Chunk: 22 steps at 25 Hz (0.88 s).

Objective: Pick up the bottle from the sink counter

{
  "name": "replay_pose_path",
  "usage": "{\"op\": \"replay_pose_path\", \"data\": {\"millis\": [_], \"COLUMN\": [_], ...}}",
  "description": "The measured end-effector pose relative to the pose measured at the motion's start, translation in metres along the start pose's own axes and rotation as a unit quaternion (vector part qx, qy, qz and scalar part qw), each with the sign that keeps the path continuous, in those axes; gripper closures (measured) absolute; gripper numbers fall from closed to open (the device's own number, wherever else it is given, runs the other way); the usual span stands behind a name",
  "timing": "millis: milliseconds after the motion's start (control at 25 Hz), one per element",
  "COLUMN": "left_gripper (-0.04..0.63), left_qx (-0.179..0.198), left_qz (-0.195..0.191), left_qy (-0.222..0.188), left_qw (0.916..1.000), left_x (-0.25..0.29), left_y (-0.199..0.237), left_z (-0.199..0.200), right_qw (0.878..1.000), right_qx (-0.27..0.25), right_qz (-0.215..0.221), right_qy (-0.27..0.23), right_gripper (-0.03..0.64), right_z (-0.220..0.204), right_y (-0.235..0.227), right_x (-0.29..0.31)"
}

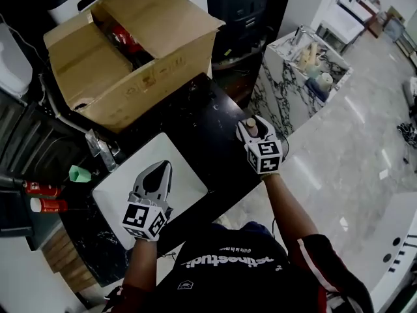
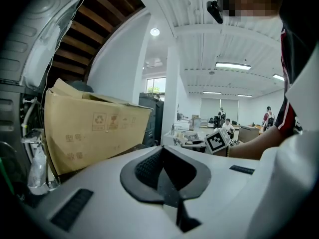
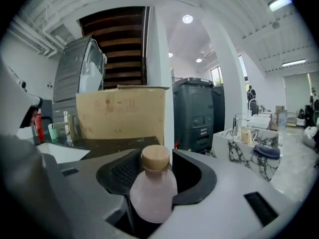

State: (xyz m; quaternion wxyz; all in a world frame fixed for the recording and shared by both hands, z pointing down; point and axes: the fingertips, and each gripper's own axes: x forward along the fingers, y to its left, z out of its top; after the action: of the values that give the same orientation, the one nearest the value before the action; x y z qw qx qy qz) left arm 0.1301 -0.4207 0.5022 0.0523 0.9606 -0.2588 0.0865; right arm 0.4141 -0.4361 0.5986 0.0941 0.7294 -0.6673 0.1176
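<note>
The bottle (image 3: 153, 189) stands upright on the black counter (image 1: 195, 119) near its right edge, long axis vertical, wooden cap up; the right gripper (image 1: 253, 126) has its jaws spread wide on both sides of it, seemingly not yet pressing the body; the left gripper (image 1: 160, 168), clenched and empty, hovers over the white sink (image 1: 189, 178), well apart; the right one is clearly nearer.
</note>
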Motion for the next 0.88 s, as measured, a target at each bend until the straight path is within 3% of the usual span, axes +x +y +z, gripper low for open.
{"op": "replay_pose_path", "data": {"millis": [120,480,680,880], "left_gripper": [0.58,0.58,0.58,0.58], "left_qx": [-0.003,-0.004,-0.004,-0.006], "left_qz": [0.001,0.05,0.088,0.135], "left_qy": [0.003,-0.007,-0.027,-0.031], "left_qw": [1.0,0.9987,0.9958,0.9903], "left_x": [0.002,-0.041,-0.079,-0.127], "left_y": [0.002,0.019,0.033,0.053], "left_z": [0.002,0.014,0.023,0.027], "right_qw": [1.0,0.998,0.992,0.979], "right_qx": [-0.009,-0.047,-0.066,-0.078], "right_qz": [-0.01,0.048,0.106,0.187], "right_qy": [0.012,0.015,-0.012,-0.035], "right_gripper": [0.459,0.463,0.463,0.463], "right_z": [-0.004,0.015,0.058,0.099], "right_y": [-0.001,0.028,0.086,0.18], "right_x": [0.005,-0.017,-0.04,-0.067]}}
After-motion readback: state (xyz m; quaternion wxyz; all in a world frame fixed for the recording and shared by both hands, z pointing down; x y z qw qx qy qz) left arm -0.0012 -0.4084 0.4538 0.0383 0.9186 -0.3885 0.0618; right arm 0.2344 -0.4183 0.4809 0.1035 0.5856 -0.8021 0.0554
